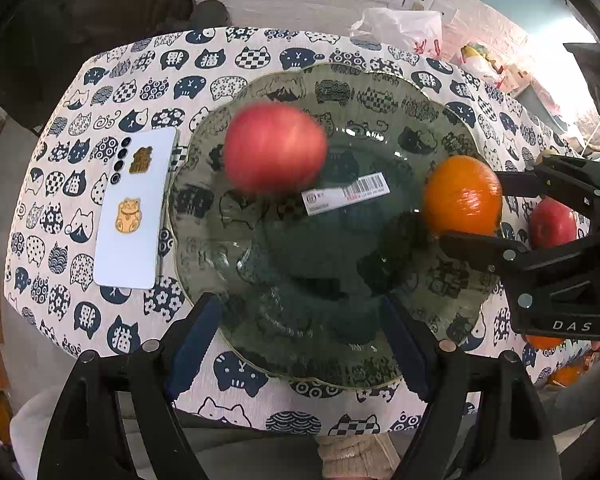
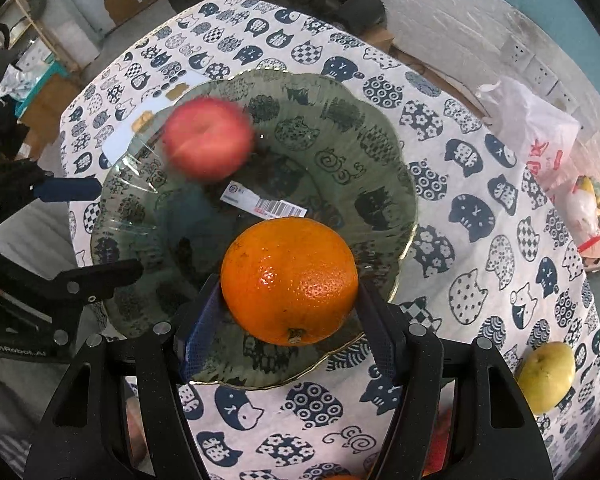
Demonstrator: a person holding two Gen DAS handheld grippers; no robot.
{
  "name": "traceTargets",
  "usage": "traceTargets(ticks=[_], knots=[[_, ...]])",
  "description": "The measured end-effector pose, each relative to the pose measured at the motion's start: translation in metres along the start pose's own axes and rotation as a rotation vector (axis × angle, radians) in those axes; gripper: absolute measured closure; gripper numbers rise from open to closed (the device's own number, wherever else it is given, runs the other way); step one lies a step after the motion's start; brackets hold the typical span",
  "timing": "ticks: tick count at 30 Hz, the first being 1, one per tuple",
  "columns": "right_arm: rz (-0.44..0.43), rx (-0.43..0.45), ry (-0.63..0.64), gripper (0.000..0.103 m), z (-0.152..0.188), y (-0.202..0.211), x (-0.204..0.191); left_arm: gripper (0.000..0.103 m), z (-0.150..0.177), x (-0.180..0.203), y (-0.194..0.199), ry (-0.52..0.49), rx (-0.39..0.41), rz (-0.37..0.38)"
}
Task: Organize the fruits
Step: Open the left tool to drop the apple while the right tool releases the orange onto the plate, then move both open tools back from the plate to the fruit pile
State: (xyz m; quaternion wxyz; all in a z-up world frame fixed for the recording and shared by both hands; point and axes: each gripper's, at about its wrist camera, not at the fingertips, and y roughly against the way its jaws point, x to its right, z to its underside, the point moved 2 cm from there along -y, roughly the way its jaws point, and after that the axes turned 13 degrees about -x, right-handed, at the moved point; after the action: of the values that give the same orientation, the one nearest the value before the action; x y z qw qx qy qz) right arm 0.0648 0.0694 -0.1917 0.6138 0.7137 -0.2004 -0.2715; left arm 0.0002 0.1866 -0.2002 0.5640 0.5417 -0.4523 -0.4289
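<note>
Tablecloth cat-print, covers table | glass plate centre, barcode sticker inside | phone beside plate rim | left gripper spread, empty, above plate | right gripper pinching orange over plate edge | red apple blurred, over plate | yellow fruit on cloth.

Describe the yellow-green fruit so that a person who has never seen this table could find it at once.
Start at the big glass plate on the cat-print tablecloth. From the orange between the right gripper fingers, look toward the cloth's right edge: the yellow-green fruit lies there alone. It is the only fruit neither red nor orange.
</note>
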Motion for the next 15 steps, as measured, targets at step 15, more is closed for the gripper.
traceTargets(ticks=[15], knots=[[-0.017, 0.090, -0.075, 0.031, 0.008, 0.035, 0.018, 0.020, 0.002, 0.015, 0.018, -0.015, 0.034, 0.017]])
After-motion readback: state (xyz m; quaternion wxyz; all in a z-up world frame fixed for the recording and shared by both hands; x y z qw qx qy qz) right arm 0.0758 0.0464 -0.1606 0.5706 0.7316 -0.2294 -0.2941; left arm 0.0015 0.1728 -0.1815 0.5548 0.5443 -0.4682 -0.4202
